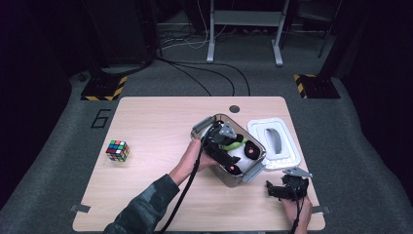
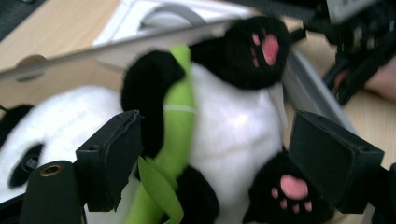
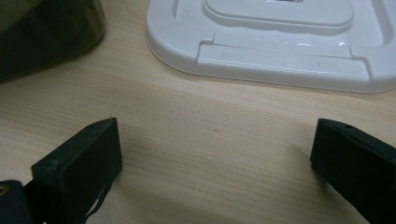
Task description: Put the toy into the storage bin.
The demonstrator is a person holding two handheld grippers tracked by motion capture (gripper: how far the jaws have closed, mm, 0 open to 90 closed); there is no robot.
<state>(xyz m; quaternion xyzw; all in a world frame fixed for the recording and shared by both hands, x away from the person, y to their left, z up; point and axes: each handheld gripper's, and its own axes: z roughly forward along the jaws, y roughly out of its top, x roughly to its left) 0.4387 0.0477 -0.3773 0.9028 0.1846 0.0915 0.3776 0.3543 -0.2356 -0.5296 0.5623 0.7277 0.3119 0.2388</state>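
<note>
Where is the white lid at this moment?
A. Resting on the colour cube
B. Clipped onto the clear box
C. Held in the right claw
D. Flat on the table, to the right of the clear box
D: the white lid lies flat on the table just right of the open clear box, in which the panda toy lies; the right claw stands open over bare wood.

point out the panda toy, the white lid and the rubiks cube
panda toy (image 2: 233, 135), left gripper view, on its white belly
white lid (image 1: 287, 157), high view, on its rim
rubiks cube (image 1: 118, 150), high view, on its top face
</note>
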